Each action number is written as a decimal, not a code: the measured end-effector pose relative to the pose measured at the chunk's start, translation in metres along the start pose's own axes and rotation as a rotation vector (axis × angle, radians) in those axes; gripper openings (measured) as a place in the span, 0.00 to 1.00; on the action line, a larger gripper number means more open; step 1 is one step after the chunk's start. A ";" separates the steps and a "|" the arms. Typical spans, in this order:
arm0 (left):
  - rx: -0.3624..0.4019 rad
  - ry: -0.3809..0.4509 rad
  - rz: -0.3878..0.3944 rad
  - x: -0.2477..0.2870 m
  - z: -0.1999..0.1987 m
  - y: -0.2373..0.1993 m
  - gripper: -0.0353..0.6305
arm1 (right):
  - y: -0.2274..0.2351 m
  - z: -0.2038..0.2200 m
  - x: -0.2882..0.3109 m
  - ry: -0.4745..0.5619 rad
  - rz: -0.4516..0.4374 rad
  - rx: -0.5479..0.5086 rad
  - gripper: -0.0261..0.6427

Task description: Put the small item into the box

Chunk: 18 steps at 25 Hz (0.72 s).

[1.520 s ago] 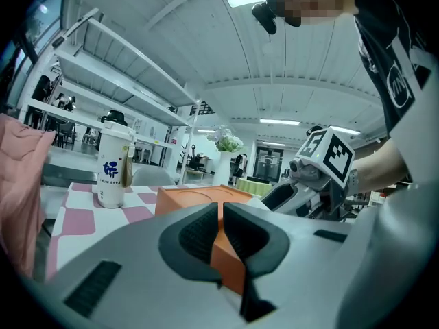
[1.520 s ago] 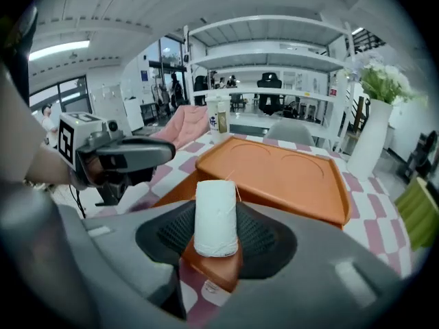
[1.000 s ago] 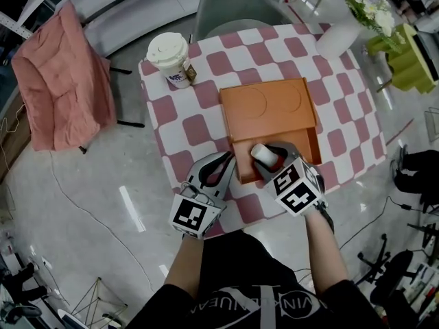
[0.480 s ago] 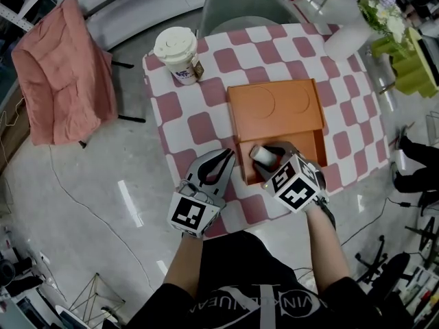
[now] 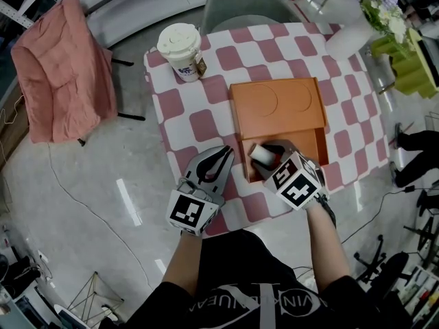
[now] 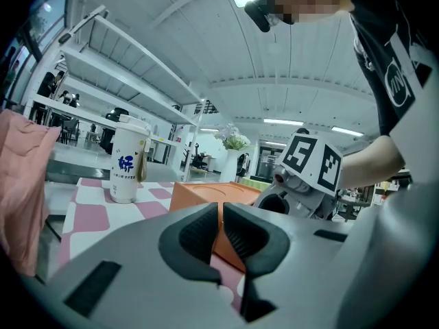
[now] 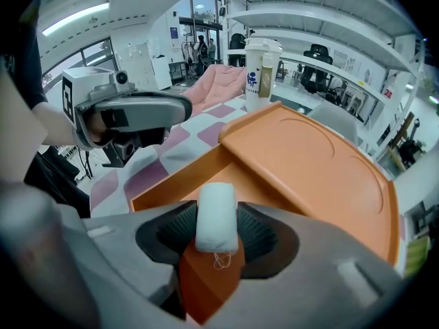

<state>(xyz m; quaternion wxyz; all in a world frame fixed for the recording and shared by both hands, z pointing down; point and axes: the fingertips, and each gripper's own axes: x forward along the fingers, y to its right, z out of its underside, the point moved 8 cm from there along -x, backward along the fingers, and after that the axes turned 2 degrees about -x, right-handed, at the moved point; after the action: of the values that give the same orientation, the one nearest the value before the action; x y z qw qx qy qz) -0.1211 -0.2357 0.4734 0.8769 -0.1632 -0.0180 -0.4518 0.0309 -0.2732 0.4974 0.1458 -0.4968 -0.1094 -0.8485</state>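
- The right gripper was clamped on the small white roll, one jaw pressing each long side.
- Over the last second it had barely moved. It stayed shut on the roll and at most drifted a little toward the box's left wall.
- The roll hung over the open near end of the orange box, inside the walls' outline, with the box floor visible beneath it. How high above the floor it hung could not be told.
- The half-slid lid covered the far part and left the opening free.
- By my reading, transport was finished and only lowering and release remained.
- The left gripper had its jaws together on nothing and had kept its place. It sat low over the checked tablecloth, just beside the box's near left corner.
- A lidded paper cup stood well apart at the far left corner.
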 end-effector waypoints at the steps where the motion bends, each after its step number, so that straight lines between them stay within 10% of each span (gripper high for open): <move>1: 0.000 0.001 0.000 0.000 0.000 0.000 0.09 | 0.000 0.000 0.000 0.004 0.003 0.003 0.31; 18: 0.005 0.013 0.029 -0.009 -0.005 0.017 0.09 | -0.007 0.000 -0.037 0.140 0.132 0.043 0.31</move>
<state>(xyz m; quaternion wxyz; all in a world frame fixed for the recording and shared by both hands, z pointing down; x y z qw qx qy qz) -0.1133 -0.2214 0.4630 0.8838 -0.1586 -0.0110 -0.4400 0.0459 -0.2616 0.4645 0.2191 -0.4393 -0.0841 -0.8672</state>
